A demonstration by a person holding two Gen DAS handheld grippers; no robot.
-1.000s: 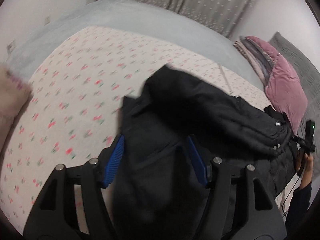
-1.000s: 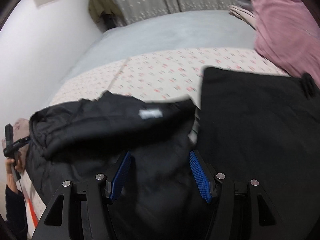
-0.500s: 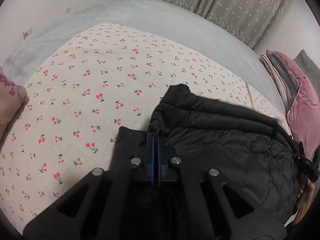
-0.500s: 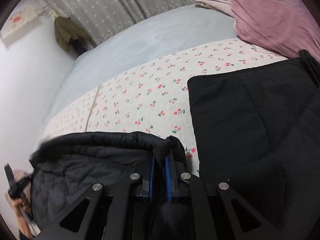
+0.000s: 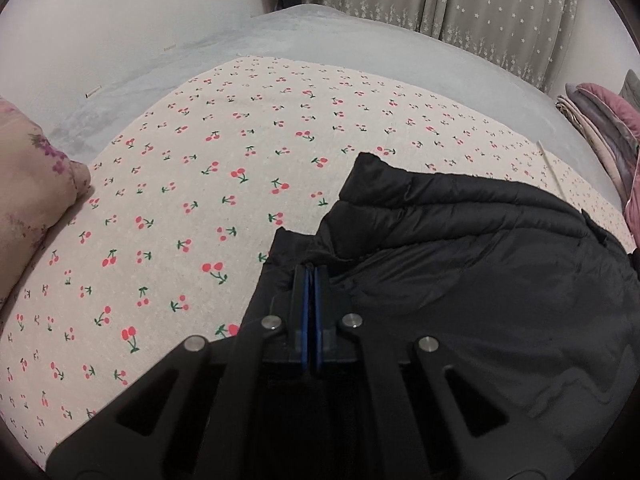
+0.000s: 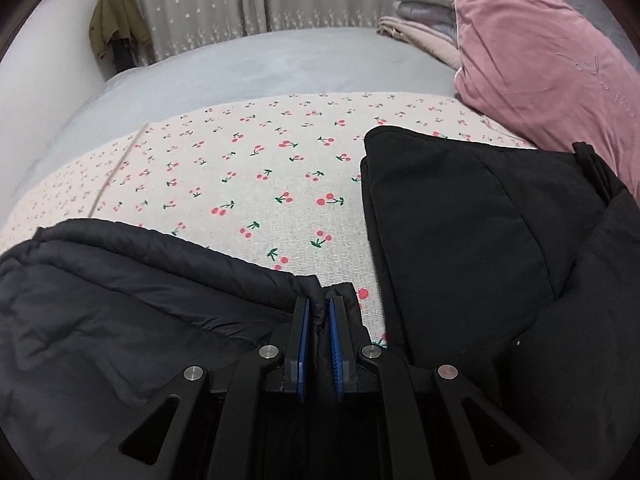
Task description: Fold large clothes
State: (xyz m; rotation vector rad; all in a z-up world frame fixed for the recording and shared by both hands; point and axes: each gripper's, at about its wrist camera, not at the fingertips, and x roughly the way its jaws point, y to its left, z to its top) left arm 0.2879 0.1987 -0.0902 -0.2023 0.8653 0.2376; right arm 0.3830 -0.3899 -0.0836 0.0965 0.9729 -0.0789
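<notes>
Black quilted fabric fills the near part of both views: one padded jacket point(image 5: 480, 264) lying on the cherry-print sheet point(image 5: 192, 208), its long axis running left to right across the bed. Only the right wrist view shows the flat black hood point(image 6: 452, 232) spread beside the pink velvet pillow point(image 6: 540, 60); only the left one shows a floral pillow point(image 5: 28, 200). The left gripper point(image 5: 311, 276) is clenched on a fold of the jacket; the right gripper point(image 6: 319, 308) pinches a bunched edge between its two blue pads point(image 6: 305, 320).
</notes>
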